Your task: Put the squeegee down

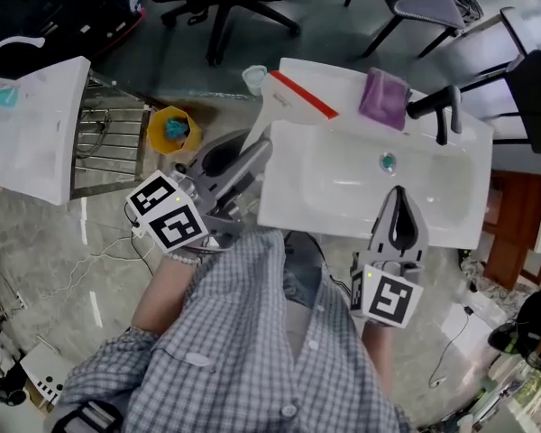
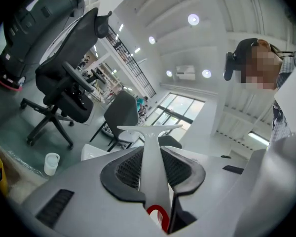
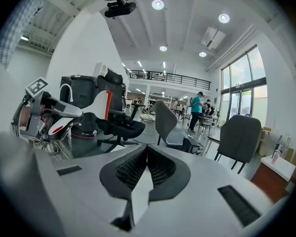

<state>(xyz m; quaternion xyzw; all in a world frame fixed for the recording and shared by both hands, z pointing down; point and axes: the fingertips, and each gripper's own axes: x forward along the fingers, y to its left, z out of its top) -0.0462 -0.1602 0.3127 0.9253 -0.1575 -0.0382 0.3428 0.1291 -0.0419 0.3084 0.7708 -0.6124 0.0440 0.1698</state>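
1. Left gripper (image 2: 153, 162) (image 1: 255, 153): jaws clamped on the white handle of the squeegee (image 1: 302, 95), whose red-edged blade lies over the left back corner of the sink (image 1: 288, 216) (contact with the rim cannot be told).
2. Right gripper (image 3: 145, 157) (image 1: 397, 197): jaws closed together, empty, above the basin's near side.
3. Hazard: released before it rests flat, the squeegee would likely slide off the rim toward the yellow bin (image 1: 173, 130).
4. Hazard: a wide swing could snag the blade on the purple cloth (image 1: 385, 98).
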